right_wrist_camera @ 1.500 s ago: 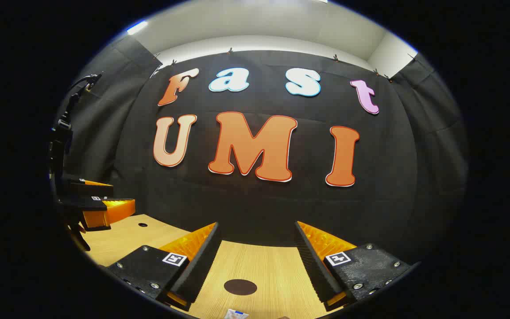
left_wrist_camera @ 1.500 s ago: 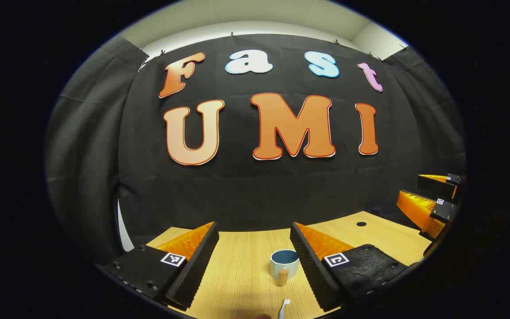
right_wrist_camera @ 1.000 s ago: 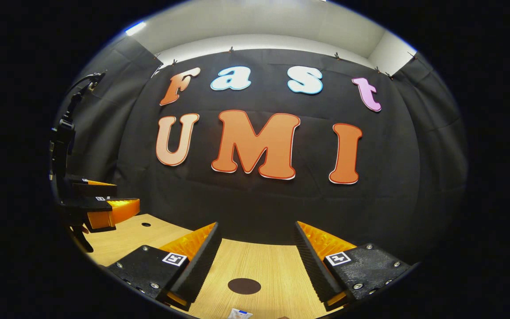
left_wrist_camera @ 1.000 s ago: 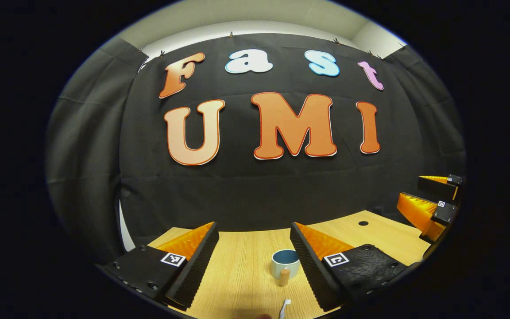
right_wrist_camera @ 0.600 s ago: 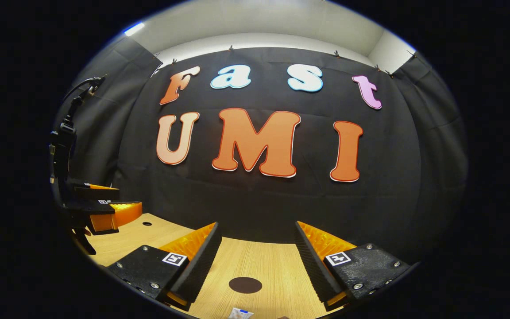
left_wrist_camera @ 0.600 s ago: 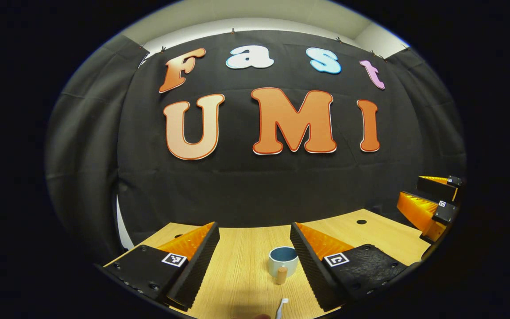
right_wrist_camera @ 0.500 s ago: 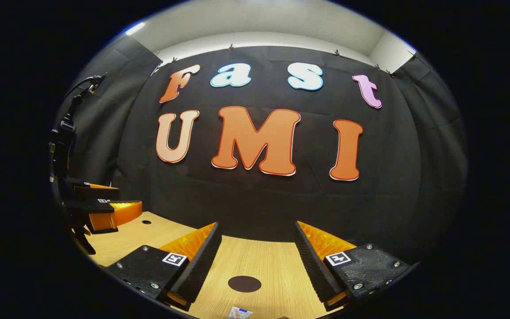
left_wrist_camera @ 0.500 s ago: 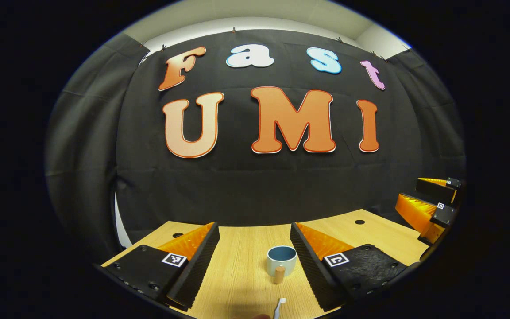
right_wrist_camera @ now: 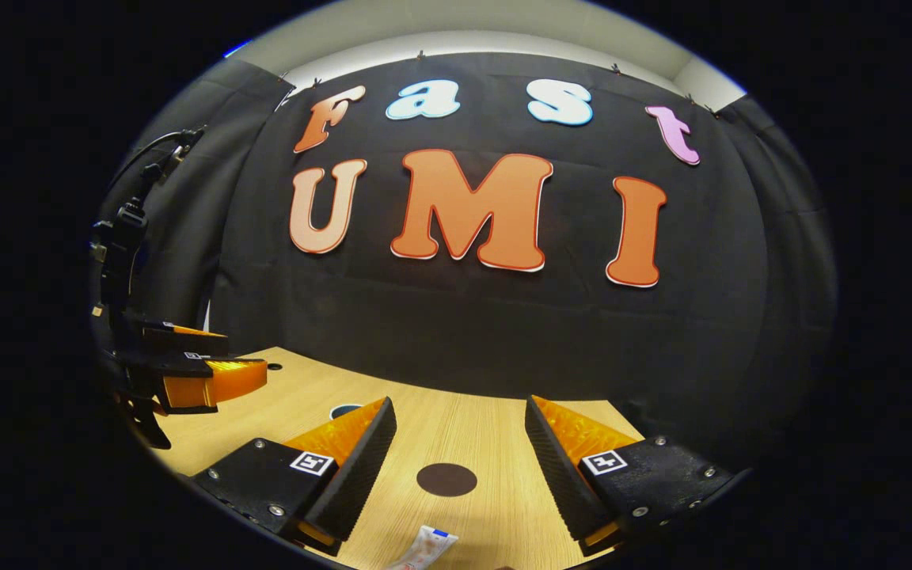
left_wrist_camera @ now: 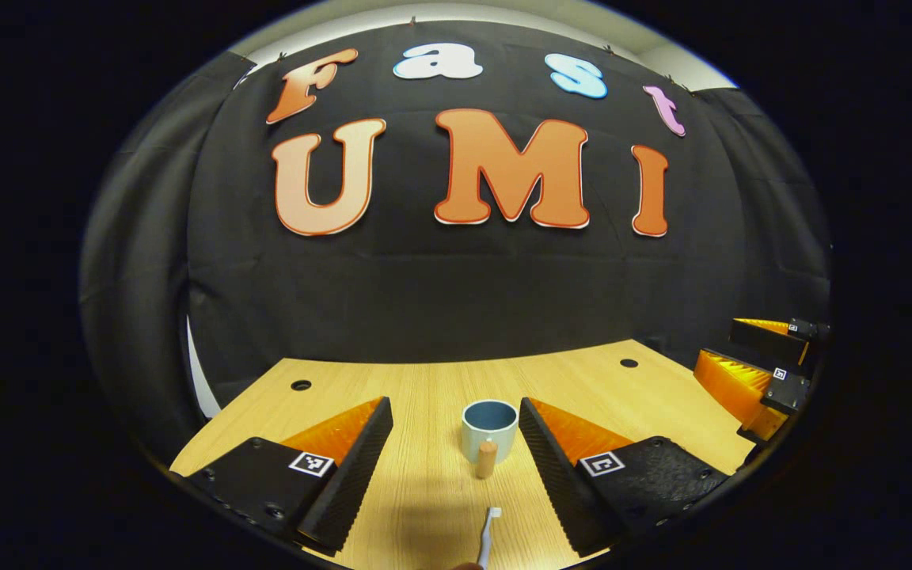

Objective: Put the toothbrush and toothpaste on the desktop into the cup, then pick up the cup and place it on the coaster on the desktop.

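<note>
Cup [left_wrist_camera: 490, 431] stands upright on the wooden desk [left_wrist_camera: 424, 388] in the left gripper view, between the two fingers of the left gripper [left_wrist_camera: 455, 412] and a bit ahead of them. Its wooden handle faces the camera. The fingers are wide apart and hold nothing. The toothbrush [left_wrist_camera: 487, 532] lies on the desk, closer than the cup. The right gripper [left_wrist_camera: 749, 368] is at the far right.

In the right gripper view, the right gripper [right_wrist_camera: 460, 416] is wide open too, with nothing in it. The dark round coaster [right_wrist_camera: 446, 479] lies flat between its fingers. The toothpaste [right_wrist_camera: 423, 548] lies just below the coaster. The left gripper [right_wrist_camera: 210, 372] hangs at the left.
</note>
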`<action>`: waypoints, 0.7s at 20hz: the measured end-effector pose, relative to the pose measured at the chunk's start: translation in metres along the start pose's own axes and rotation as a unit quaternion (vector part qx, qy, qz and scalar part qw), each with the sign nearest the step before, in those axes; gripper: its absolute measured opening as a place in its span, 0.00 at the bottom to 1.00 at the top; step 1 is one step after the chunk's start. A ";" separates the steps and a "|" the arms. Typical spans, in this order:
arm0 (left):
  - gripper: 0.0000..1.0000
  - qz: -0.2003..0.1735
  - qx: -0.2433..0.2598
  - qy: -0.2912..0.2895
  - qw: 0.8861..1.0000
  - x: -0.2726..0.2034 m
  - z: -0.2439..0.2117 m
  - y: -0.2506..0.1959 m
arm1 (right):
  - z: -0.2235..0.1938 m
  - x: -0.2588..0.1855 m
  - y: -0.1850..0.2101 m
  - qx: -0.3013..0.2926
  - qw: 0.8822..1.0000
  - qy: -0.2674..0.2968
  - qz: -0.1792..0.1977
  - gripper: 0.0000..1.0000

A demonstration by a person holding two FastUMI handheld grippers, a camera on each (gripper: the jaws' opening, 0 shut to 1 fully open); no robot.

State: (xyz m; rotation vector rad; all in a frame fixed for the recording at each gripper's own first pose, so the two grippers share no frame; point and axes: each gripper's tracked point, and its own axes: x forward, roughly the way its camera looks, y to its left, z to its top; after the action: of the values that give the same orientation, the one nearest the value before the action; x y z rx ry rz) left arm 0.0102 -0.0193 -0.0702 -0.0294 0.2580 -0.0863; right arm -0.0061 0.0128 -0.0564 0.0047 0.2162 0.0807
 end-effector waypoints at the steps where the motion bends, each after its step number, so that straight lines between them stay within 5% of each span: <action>1: 0.96 -0.002 0.000 0.019 1.000 0.003 -0.012 0.001 | -0.007 0.003 0.002 0.000 1.000 0.015 0.001 0.98; 14: 0.98 -0.040 -0.016 0.200 0.979 0.027 -0.095 -0.016 | -0.103 0.005 0.024 0.004 0.983 0.181 0.013 0.87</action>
State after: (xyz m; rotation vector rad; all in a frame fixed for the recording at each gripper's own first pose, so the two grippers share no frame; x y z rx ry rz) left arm 0.0108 -0.0394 -0.1687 -0.0550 0.6604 -0.1693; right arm -0.0249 0.0367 -0.1577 0.0015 0.5797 0.1070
